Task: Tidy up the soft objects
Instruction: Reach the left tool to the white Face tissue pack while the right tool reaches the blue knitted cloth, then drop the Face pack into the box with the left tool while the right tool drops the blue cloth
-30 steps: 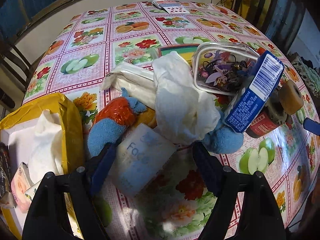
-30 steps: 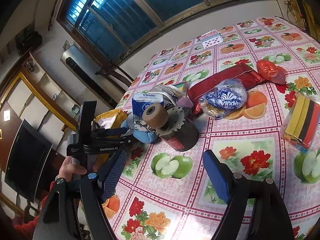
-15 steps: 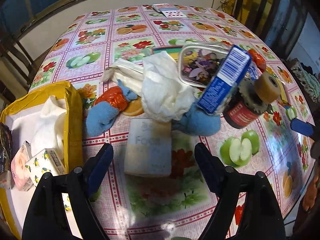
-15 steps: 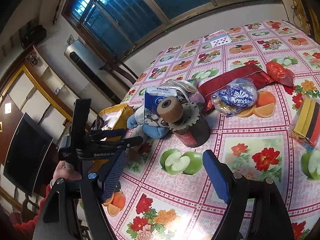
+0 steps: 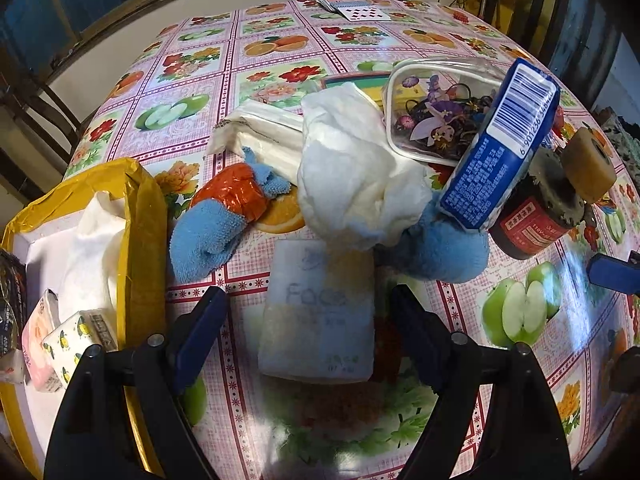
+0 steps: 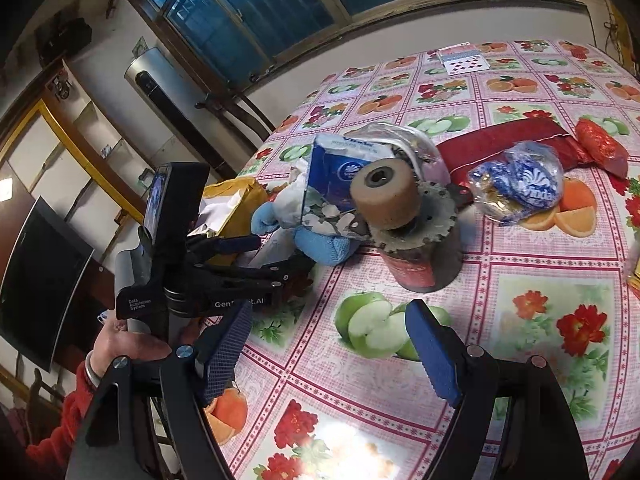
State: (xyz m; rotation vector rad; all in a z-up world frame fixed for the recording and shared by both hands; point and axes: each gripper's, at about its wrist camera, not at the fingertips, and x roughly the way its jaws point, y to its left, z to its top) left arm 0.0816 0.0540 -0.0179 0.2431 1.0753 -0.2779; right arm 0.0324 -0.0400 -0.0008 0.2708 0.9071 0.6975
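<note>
tablecloth (image 5: 280,40) pink fruit-flower checks | towel (image 5: 204,236) blue | box (image 5: 144,216) yellow

Left hand-held gripper (image 5: 308,316) backed off tissue pack (image 5: 320,312).

Dark blue-paned window (image 6: 256,12) in a wooden frame high beyond the claw; pale wall (image 6: 120,56) beneath. Black flat screen (image 6: 38,280) far left. Fruit-patterned tablecloth (image 6: 540,300) under everything.

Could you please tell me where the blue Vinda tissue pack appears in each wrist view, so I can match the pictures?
Left wrist: the blue Vinda tissue pack is upper right, tilted, barcode end up, over the blue towel.
Right wrist: the pack is at centre-left, upper half.
Shared landmark: the tan roller beside the pack.
</note>
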